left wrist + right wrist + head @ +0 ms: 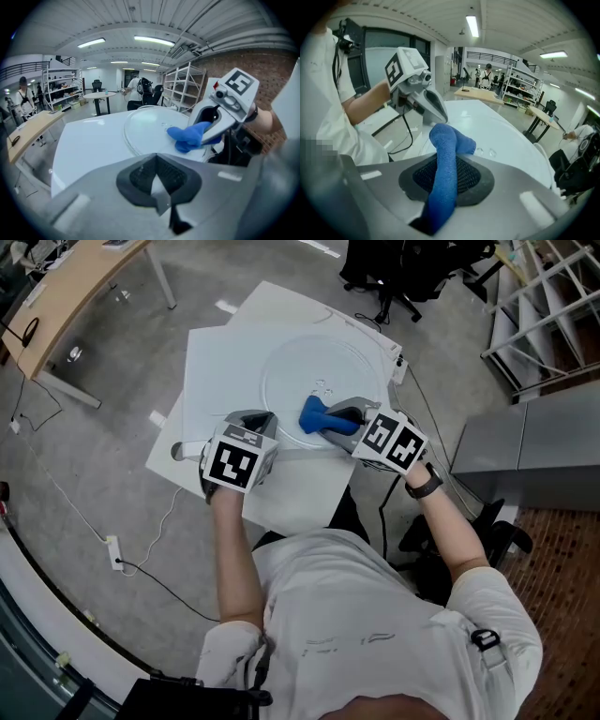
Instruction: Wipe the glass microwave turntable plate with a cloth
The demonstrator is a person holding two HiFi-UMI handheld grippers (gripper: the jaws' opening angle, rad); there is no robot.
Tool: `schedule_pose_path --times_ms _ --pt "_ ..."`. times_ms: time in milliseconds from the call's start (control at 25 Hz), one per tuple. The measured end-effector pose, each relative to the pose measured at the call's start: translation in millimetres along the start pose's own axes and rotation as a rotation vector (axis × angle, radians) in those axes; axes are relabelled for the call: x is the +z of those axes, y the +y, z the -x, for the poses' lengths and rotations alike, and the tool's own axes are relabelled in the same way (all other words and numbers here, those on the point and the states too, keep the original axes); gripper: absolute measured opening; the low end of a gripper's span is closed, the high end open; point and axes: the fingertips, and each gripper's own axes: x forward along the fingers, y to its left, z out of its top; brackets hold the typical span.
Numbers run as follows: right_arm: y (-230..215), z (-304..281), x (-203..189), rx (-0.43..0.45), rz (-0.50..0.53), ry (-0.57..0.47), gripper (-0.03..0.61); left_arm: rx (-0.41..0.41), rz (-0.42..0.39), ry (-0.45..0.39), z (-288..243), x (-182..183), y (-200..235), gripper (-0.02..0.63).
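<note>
Right gripper (347, 414) clamped on cloth (319, 416), left gripper (260, 420) clenched empty — nothing grips the plate (291, 371); a hard wipe could skate it across the table (216, 362).

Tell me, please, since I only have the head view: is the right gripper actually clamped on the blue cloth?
Observer: Yes. The right gripper view shows the right gripper shut on the blue cloth, which runs up between its jaws.
Operator: Thank you. Is the left gripper holding anything?
Observer: No. In the left gripper view, the left gripper is shut with nothing between its jaws. The glass plate lies just ahead of it.
</note>
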Motion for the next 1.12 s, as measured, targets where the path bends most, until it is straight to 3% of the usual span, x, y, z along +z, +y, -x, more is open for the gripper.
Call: schedule_pose_path --times_ms 120,320,520,640,720,880,1120 --pt "-12.8 -20.4 24.8 0.004 -0.047 -0.064 0.072 -0.009 0.007 0.003 -0.4 -0.1 -3.4 0.000" --pt "-73.1 -39.3 49.5 -0.136 -0.022 -0.037 0.071 -0.031 0.005 0.002 3.2 4.2 -7.7 0.001" --pt "-140.9 -14.7 16.3 -0.292 -0.053 0.066 0.071 -0.029 0.002 0.003 3.6 2.0 -8.2 0.000" --pt "-155.9 13.1 -16.6 -0.337 -0.080 0.123 0.071 -0.010 -0.008 -0.001 0.4 -0.6 0.6 0.000" --pt "-144.9 30.4 -33.6 -0.307 -0.102 0.132 0.071 -0.006 -0.010 -0.003 0.9 0.7 2.7 0.000" --pt "-81.1 46.3 -55.1 -0.143 -0.104 0.106 0.071 0.013 -0.012 -0.008 1.2 1.1 1.8 0.000" --pt "-5.6 17.3 -26.4 -0.020 -0.020 0.047 0.071 -0.004 -0.017 -0.004 -1.9 0.3 1.5 0.002"
